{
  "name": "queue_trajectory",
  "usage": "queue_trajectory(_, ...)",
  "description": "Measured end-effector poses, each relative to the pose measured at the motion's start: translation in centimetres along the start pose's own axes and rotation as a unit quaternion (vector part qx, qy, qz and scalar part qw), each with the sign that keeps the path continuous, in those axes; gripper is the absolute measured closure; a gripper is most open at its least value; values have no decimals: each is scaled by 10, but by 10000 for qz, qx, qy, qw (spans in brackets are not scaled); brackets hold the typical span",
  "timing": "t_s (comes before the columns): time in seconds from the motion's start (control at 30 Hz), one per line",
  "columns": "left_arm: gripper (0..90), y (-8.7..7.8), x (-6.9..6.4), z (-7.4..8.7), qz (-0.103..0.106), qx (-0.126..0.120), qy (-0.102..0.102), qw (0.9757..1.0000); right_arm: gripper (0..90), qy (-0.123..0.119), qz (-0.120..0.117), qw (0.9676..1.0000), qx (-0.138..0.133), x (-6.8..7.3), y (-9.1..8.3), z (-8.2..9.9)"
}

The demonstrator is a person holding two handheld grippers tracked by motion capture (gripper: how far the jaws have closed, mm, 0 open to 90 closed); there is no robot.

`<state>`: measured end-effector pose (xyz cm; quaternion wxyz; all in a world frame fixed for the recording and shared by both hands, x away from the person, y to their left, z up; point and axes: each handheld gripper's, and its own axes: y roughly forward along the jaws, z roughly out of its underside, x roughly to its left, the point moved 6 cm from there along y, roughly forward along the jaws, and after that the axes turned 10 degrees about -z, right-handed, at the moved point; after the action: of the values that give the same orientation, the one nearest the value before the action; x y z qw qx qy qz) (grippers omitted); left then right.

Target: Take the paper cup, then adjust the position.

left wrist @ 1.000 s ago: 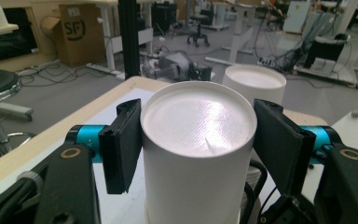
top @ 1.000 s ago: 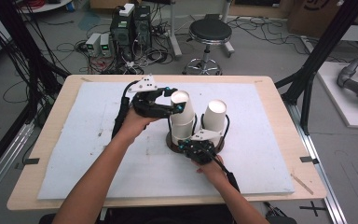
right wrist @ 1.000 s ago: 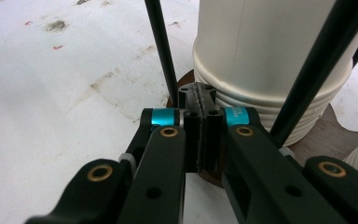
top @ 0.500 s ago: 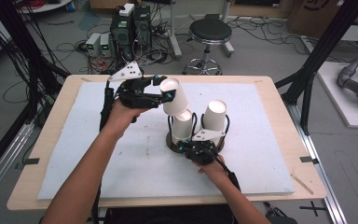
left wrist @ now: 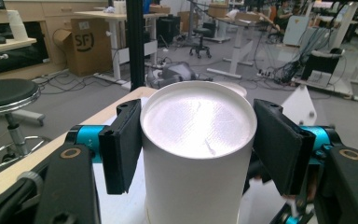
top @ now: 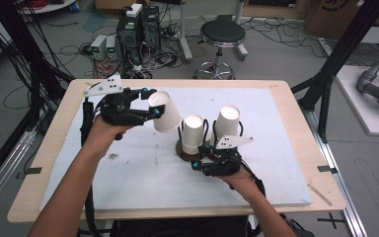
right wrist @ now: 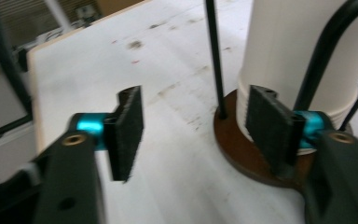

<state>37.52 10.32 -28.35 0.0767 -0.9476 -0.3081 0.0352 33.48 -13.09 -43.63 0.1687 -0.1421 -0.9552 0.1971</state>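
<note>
A wire cup rack with a round brown base (top: 183,150) stands mid-table and carries two upturned white paper cups (top: 193,133) (top: 227,121). My left gripper (top: 153,102) is shut on a third white cup (top: 168,116), held tilted in the air to the left of the rack. In the left gripper view the cup's bottom (left wrist: 198,121) faces the camera with the pads (left wrist: 121,144) against its wall. My right gripper (top: 208,157) sits at the rack's near side. Its jaws (right wrist: 193,128) have just been opening; a wire post (right wrist: 214,56) and the base's edge (right wrist: 242,144) show in the gap, untouched.
A white mat (top: 128,177) covers the wooden table (top: 301,106). A black stool (top: 222,32) and computer boxes (top: 138,24) with cables stand on the floor beyond the far edge. Black frame posts (top: 335,64) rise at the right.
The left gripper has carried its cup up and to the left, away from the rack. The right gripper's jaws have spread apart at the rack's base.
</note>
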Motion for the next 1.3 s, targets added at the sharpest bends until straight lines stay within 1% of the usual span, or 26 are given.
queue_trajectory(0.03,355,-3,-1,3,-11,8,16,10000,304,-45,-22,10000,-6,0,-2,0)
queue_trajectory(0.1,355,-8,-3,10,-29,34,51,10000,265,-81,-51,10000,-9,1,-6,1)
queue_trajectory(0.17,355,-12,-5,18,-45,75,58,9999,222,-144,-18,9999,-8,0,-9,3)
queue_trajectory(0.27,354,-18,-6,28,-94,125,48,9999,222,-222,-35,9997,11,1,-14,4)
queue_trajectory(0.37,354,-23,-4,35,-161,120,-4,9998,223,-420,-25,9991,4,1,-17,4)
queue_trajectory(0.43,354,-25,-3,40,-163,140,-15,9998,225,-533,-77,9986,12,0,-18,3)
queue_trajectory(0.57,354,-27,-2,50,-195,149,-24,9997,233,-690,-75,9976,87,-1,-16,4)
queue_trajectory(0.67,353,-27,-3,56,-209,163,-68,9996,233,-725,-98,9972,145,-2,-17,6)
queue_trajectory(0.83,353,-25,-7,62,-207,156,-114,9996,232,-784,-37,9968,171,-2,-23,7)
queue_trajectory(0.87,353,-24,-7,63,-196,149,-125,9996,232,-819,-18,9965,143,-3,-24,7)
queue_trajectory(0.97,353,-23,-9,64,-172,139,-150,9996,225,-829,-133,9965,23,-3,-28,6)
queue_trajectory(1.0,353,-23,-10,65,-163,155,-149,9996,225,-843,-132,9964,-24,-4,-30,6)
queue_trajectory(1.1,353,-21,-14,66,-113,164,-155,9997,221,-747,-171,9970,-54,-3,-32,6)
queue_trajectory(1.17,353,-20,-16,66,-78,182,-123,9997,212,-751,-116,9971,52,-3,-32,7)
queue_trajectory(1.27,353,-18,-20,67,-15,188,-109,9998,206,-695,-291,9971,112,0,-31,7)
queue_trajectory(1.3,353,-17,-21,68,-1,183,-100,9998,206,-724,-324,9968,120,1,-31,7)
